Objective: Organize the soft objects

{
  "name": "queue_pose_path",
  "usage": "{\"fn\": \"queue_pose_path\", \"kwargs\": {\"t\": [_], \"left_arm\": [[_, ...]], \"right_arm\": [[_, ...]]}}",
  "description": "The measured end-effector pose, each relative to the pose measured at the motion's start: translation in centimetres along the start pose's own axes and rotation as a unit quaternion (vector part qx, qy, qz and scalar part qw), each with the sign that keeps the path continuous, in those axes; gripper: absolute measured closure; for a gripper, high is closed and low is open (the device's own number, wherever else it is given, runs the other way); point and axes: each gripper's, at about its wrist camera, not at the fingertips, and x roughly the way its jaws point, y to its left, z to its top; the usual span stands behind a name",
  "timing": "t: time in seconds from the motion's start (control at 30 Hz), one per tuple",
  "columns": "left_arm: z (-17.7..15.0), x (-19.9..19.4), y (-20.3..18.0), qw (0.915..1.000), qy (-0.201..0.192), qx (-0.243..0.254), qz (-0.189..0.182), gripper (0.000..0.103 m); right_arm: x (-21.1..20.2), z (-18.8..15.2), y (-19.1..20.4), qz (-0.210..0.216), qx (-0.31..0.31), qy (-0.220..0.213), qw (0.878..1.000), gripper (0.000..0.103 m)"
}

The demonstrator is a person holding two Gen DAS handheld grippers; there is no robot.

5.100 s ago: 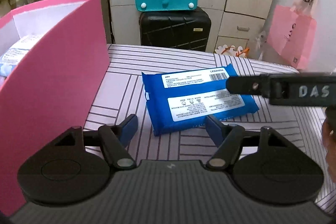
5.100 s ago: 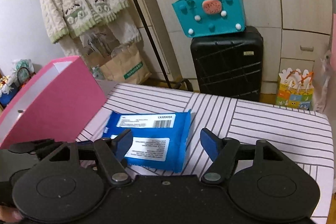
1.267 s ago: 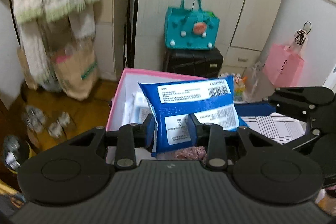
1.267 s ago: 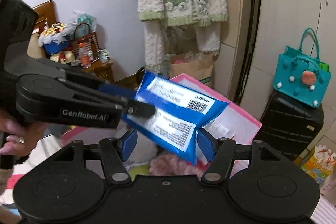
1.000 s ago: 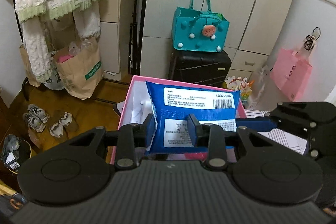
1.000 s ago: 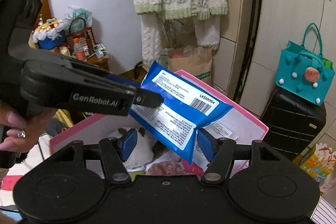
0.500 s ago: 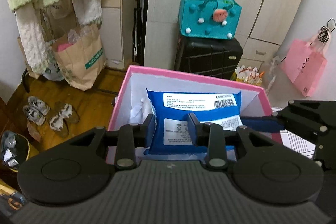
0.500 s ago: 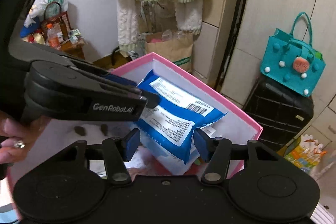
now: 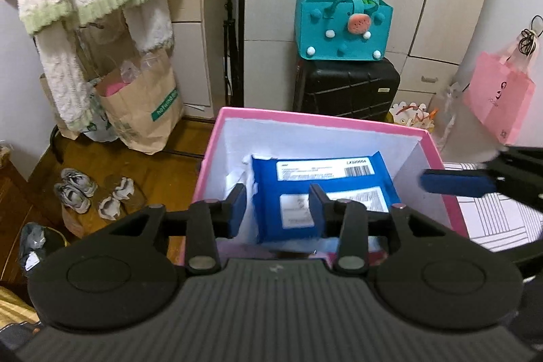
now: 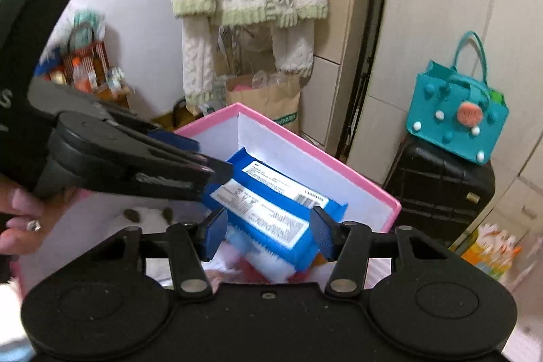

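- Inside the pink box [image 9: 339, 124], our blue wipes pack [image 9: 322, 189] lay on other soft things; the left gripper [image 9: 276, 206] was opening, pads clear.
- The right gripper [image 10: 268, 234] was closing, straddling without pressing; we risked snagging the pack and dragging it out.

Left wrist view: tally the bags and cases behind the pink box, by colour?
Teal felt tote: 1
Black suitcase: 1
Pink shopping bag: 1
Brown paper bag: 1
Total: 4
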Motion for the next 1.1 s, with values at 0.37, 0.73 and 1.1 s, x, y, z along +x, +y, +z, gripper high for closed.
{"fn": "queue_pose_path", "kwargs": {"t": [0.37, 0.73, 1.1], "left_arm": [[0.2, -7.2, -2.0, 0.9994, 0.000, 0.033, -0.003, 0.046], [-2.9, -13.1, -5.1, 0.9978, -0.009, 0.060, -0.028, 0.044], [-7.4, -17.0, -8.3, 0.9944, -0.036, 0.073, -0.068, 0.039]], "right_arm": [[-6.7, -2.0, 0.2, 0.011, 0.039, -0.026, 0.999, 0.043], [-12.5, -4.0, 1.7, 0.002, 0.026, -0.045, 0.999, 0.041], [-18.0, -7.6, 2.7, -0.014, 0.019, -0.065, 0.998, 0.038]]}}
